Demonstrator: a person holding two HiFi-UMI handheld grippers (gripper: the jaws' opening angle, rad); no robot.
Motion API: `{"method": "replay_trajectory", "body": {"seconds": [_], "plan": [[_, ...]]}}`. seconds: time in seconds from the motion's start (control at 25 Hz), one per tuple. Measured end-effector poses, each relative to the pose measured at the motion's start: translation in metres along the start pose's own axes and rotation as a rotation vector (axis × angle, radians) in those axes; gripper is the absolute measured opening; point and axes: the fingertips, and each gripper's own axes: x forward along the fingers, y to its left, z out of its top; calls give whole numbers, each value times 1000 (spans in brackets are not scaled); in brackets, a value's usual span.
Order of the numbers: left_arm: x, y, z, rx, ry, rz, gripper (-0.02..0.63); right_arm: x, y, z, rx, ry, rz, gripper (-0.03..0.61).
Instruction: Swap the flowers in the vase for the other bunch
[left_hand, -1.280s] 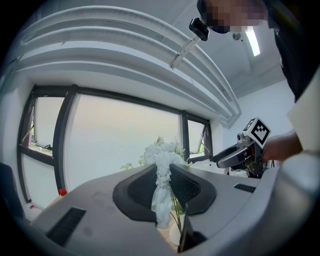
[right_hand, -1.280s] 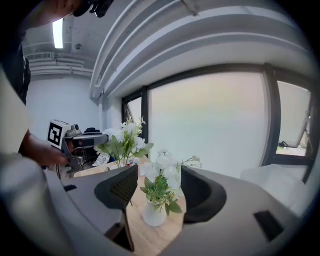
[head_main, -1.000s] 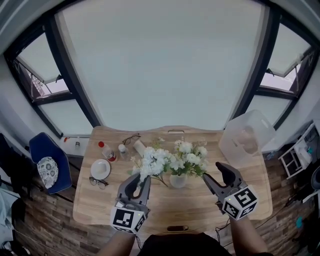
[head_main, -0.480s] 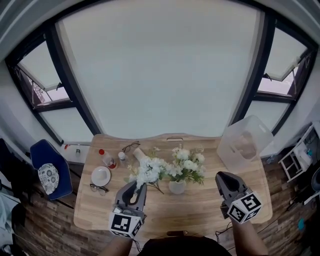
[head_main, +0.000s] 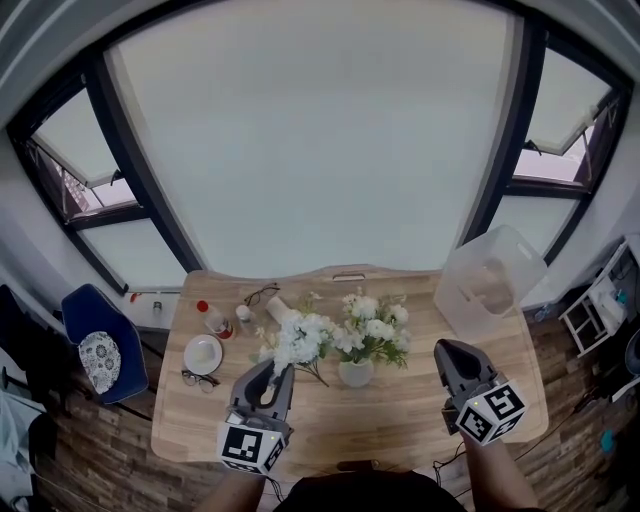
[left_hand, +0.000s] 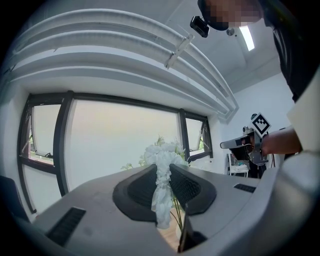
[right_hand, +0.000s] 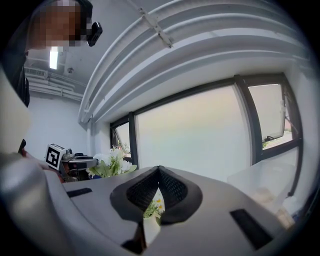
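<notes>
On the wooden table (head_main: 420, 415) in the lower half of the head view, a small pale vase (head_main: 355, 374) stands at centre frame with a bouquet (head_main: 377, 328) of white blooms and green leaves in it. The left gripper (head_main: 282, 369), at lower left of centre, pinches the other bunch (left_hand: 161, 186), a cluster of white flowers; in the left gripper view its stem runs straight up between the ribbed pads, which press on it from both sides, and the blooms rise above the fingertips. In the head view this bunch sits just left of the bouquet, their heads close enough that I cannot tell whether they touch. The right gripper (head_main: 444, 348), at lower right and well apart from the vase, has its jaws pressed together at the tips with nothing between them. Toward the left of the table lie a white plate (head_main: 203, 353), a pair of glasses (head_main: 198, 376) and a red-capped bottle (head_main: 214, 318); a clear plastic box (head_main: 490, 280) sits at the table's right far corner
</notes>
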Motion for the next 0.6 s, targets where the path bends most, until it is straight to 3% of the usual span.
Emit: {"method": "replay_trajectory", "body": {"seconds": [0.6], "plan": [[5, -5, -1, 0, -1, -19, 74, -6, -5, -3, 3, -4, -28, 26]]}}
